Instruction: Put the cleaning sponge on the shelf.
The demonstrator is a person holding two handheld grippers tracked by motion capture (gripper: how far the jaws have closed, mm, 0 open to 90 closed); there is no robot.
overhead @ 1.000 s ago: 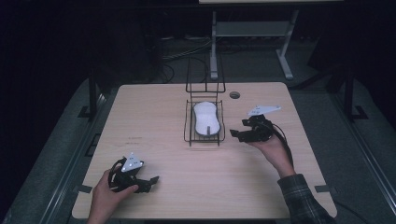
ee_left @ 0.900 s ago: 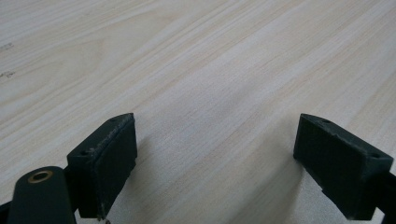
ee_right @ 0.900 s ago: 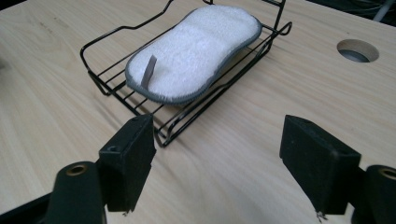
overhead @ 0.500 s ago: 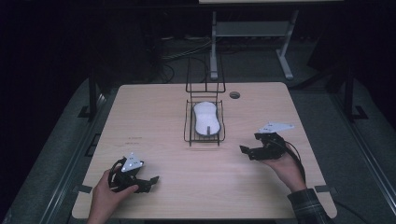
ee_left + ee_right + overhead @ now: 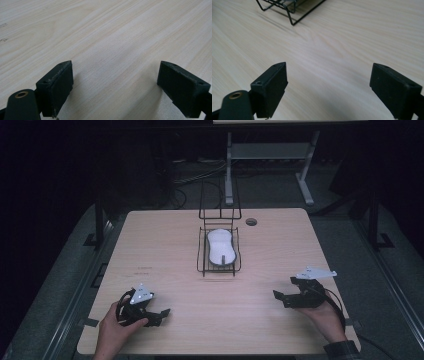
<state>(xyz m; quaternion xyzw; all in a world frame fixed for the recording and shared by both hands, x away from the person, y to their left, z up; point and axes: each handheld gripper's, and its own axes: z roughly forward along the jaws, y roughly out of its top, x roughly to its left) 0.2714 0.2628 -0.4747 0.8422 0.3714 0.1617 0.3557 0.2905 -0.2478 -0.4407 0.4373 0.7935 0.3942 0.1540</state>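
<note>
A white computer mouse [image 5: 220, 247] lies in a black wire basket [image 5: 202, 261] at the middle of the wooden table [image 5: 170, 235]. A corner of that wire basket [image 5: 289, 12] shows at the top of the right gripper view. My left gripper [image 5: 162, 314] rests low at the front left of the table, open, with bare wood between its jaws [image 5: 115, 82]. My right gripper [image 5: 280, 297] sits at the front right, held by a hand, open and empty, its jaws spread over bare wood [image 5: 328, 82]. It stands well apart from the basket.
A small dark round hole [image 5: 251, 221] sits in the tabletop behind the basket to the right. A metal stand [image 5: 229, 175] and cables lie on the dark floor beyond the far edge. The table's edges drop to dark floor on all sides.
My right gripper has drawn back from beside the basket toward the front right of the table and lowered. The left gripper has stayed put.
</note>
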